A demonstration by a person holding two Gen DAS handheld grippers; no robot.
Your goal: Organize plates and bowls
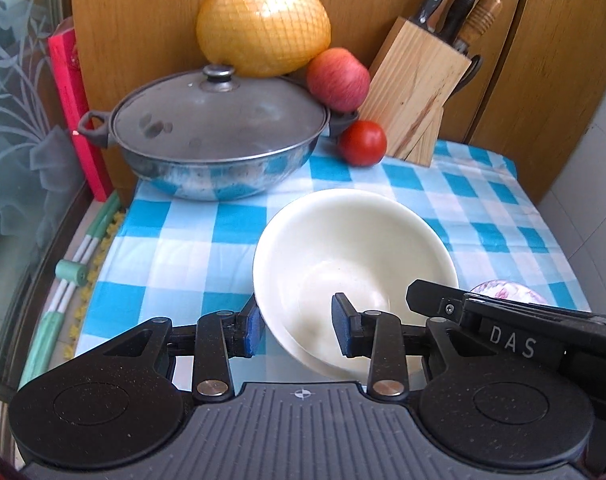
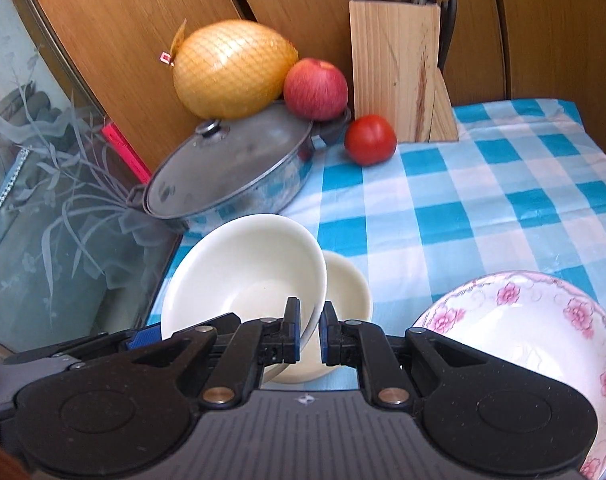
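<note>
- Bowls: a large cream bowl (image 2: pixel 243 276) is tilted up off the checked tablecloth (image 2: pixel 483 208), leaning over a smaller cream bowl (image 2: pixel 345 292) that sits just beside and partly under it.
- Right gripper (image 2: pixel 310 334): its jaws are pinched on the large bowl's near rim, one pad inside, one outside.
- Left gripper (image 1: pixel 297 326): its fingers straddle the opposite rim, but a gap shows at the inner pad; this claw looks released, not gripping.
- Floral bowl (image 2: pixel 535 336): it stands apart at the right, not stacked.
- Progress: judged early to midway; no bowl is nested yet, and no plates are visible.
- Remaining: probably seating the bowls into one another, then dealing with the floral one.
- Background: lidded pot (image 1: pixel 219 136), tomato (image 1: pixel 362 143) and knife block (image 1: pixel 415 92) stay clear of the work.
</note>
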